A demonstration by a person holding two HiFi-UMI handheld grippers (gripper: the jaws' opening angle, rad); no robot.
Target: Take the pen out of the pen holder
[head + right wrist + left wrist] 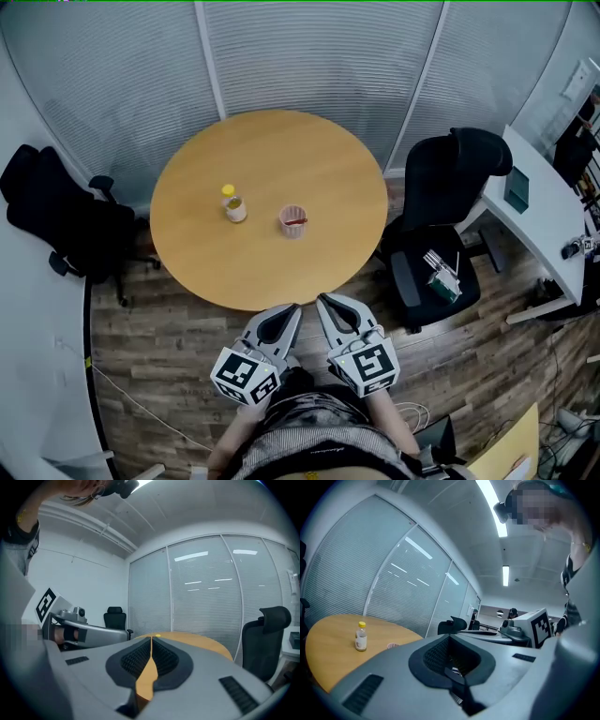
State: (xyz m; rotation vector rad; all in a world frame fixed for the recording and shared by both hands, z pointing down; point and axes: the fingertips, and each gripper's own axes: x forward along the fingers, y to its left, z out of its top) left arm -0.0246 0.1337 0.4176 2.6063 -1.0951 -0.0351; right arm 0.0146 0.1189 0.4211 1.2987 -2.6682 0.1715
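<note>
A pink pen holder (293, 222) with a red pen (296, 221) in it stands near the middle of the round wooden table (309, 159). The holder (393, 645) also shows small in the left gripper view. Both grippers hover side by side over the floor, short of the table's near edge and well apart from the holder. My left gripper (292, 307) (450, 636) has its jaws together with nothing between them. My right gripper (322, 298) (151, 638) is shut and empty too, with only a thin slit between its pads.
A small bottle with a yellow cap (233, 203) (360, 636) stands left of the holder. A black office chair (441, 234) with a small object on its seat is at the table's right, another black chair (56, 211) at the left. A white desk (544, 220) stands far right.
</note>
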